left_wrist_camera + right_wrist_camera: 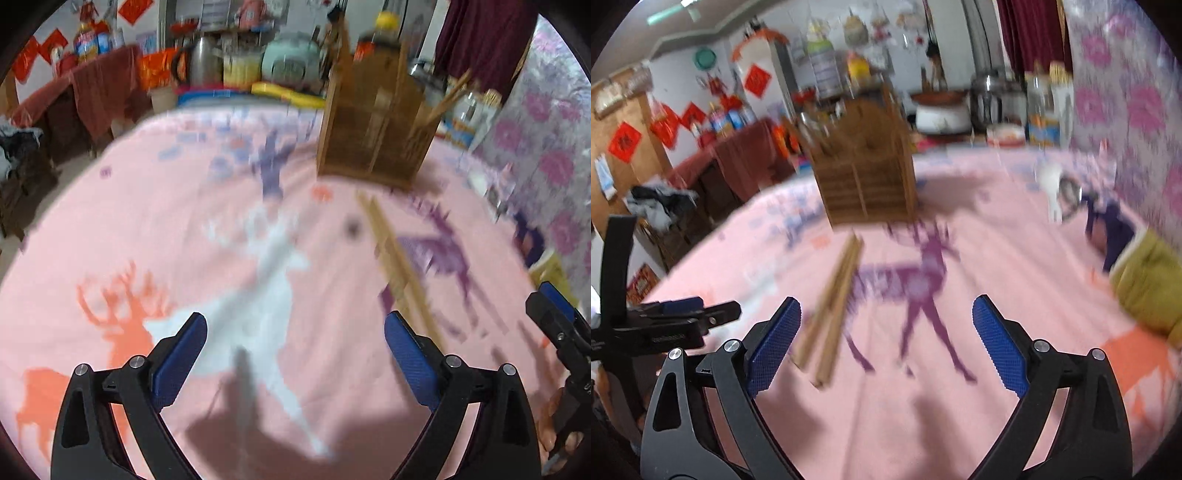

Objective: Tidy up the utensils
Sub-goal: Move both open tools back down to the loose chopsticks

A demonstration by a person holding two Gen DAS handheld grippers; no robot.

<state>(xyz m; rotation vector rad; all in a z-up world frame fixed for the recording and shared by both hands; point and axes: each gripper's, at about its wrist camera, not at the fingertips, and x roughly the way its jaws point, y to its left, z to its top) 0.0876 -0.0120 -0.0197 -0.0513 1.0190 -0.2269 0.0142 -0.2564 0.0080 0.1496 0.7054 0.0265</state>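
A bundle of wooden chopsticks (399, 266) lies on the pink deer-print cloth (110, 229), pointing toward a wooden utensil holder (373, 122) that stands upright at the back. A few sticks lean out of the holder's right compartment. My left gripper (295, 316) hangs open over the white deer print, with nothing between its fingers. My right gripper (887, 300) is open above the cloth too. The chopsticks (831, 306) lie just inside its left finger, untouched. The holder (864, 177) is beyond them. Both views are blurred.
A white spoon (1051, 184) and a round metal utensil (1071, 192) lie at the far right near the flowered wall. A yellow-green cushion (1148, 288) sits at the right edge. Kettle, jars and pots crowd the back. Each gripper shows at the other's side (543, 295) (716, 306).
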